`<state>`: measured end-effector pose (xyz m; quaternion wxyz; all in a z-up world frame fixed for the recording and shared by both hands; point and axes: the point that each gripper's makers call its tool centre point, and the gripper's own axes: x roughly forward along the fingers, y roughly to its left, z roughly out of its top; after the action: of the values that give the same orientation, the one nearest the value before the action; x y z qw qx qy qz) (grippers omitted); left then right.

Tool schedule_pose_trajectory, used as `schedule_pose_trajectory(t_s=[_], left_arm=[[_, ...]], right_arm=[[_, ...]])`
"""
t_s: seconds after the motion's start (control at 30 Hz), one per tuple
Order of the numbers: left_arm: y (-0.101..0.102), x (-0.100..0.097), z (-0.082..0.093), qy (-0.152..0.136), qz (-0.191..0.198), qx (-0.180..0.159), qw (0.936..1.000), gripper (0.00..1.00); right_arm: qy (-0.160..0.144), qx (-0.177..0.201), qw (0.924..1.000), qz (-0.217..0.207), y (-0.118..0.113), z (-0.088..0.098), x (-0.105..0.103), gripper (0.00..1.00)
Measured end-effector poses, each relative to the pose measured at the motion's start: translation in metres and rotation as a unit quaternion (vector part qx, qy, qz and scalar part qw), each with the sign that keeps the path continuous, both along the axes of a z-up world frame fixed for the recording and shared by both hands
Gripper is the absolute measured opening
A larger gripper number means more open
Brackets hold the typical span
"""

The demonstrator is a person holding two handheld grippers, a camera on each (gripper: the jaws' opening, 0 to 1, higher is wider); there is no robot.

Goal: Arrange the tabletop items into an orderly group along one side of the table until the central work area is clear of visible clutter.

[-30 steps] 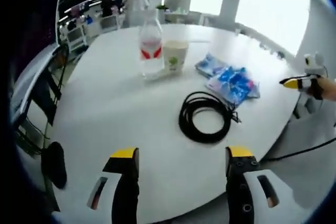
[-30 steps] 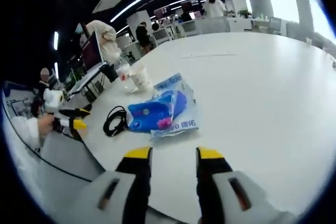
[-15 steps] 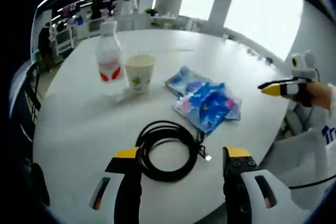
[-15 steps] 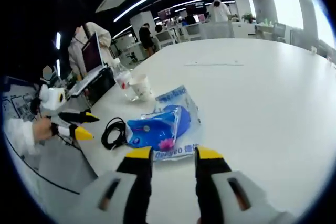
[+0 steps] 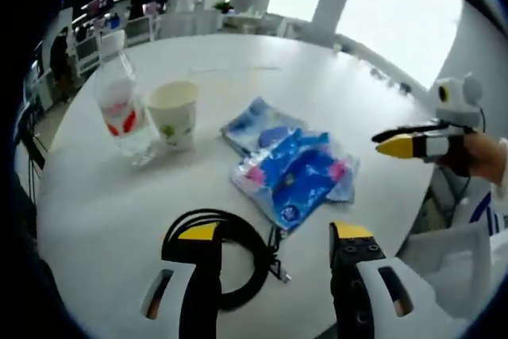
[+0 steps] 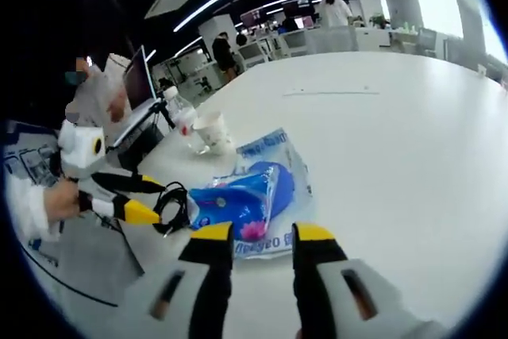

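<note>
On the round white table (image 5: 317,69) lie a coiled black cable (image 5: 248,253), a blue packet (image 5: 295,179) and a paler packet (image 5: 255,121) partly under it. A paper cup (image 5: 173,113) and a water bottle (image 5: 119,101) stand upright behind them. My left gripper (image 5: 274,234) is open, and its left jaw hangs over the cable coil. My right gripper (image 6: 262,233) is open by a narrow gap, just short of the blue packet (image 6: 242,200). It also appears in the left gripper view (image 5: 401,140), held by a hand (image 5: 476,155). In the right gripper view the left gripper (image 6: 159,202) hovers at the cable (image 6: 173,200).
The table's near edge curves past both grippers. The table (image 6: 397,132) stretches wide and white beyond the packets. A monitor (image 6: 139,77) and desks stand at the far left, with people (image 6: 333,9) in the background.
My left gripper has come forward and lower, so the cable now sits under its left jaw and the packets are nearer. My right gripper has edged closer to the blue packet.
</note>
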<state>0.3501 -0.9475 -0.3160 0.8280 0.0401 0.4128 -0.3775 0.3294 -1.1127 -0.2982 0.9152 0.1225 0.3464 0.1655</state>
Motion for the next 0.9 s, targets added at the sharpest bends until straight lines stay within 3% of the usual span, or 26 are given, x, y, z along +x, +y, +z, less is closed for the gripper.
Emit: schedule_pose_trajectory(t_s=[0.33, 0.63, 0.8, 0.9], left_arm=[[-0.008, 0.005, -0.021, 0.011, -0.016, 0.042, 0.9989, 0.45], [-0.023, 0.016, -0.029, 0.029, 0.009, 0.035, 0.9989, 0.29], [-0.021, 0.015, -0.036, 0.036, 0.019, 0.048, 0.998, 0.26], [-0.021, 0.015, -0.036, 0.044, 0.028, 0.045, 0.9977, 0.18]], right_arm=[[0.013, -0.002, 0.9996, 0.027, 0.009, -0.014, 0.015, 0.27], [0.034, -0.014, 0.9977, 0.057, 0.023, -0.034, 0.028, 0.26], [0.049, -0.031, 0.9955, 0.075, 0.025, -0.046, 0.025, 0.19], [0.048, -0.03, 0.995, 0.082, 0.026, -0.048, 0.023, 0.16]])
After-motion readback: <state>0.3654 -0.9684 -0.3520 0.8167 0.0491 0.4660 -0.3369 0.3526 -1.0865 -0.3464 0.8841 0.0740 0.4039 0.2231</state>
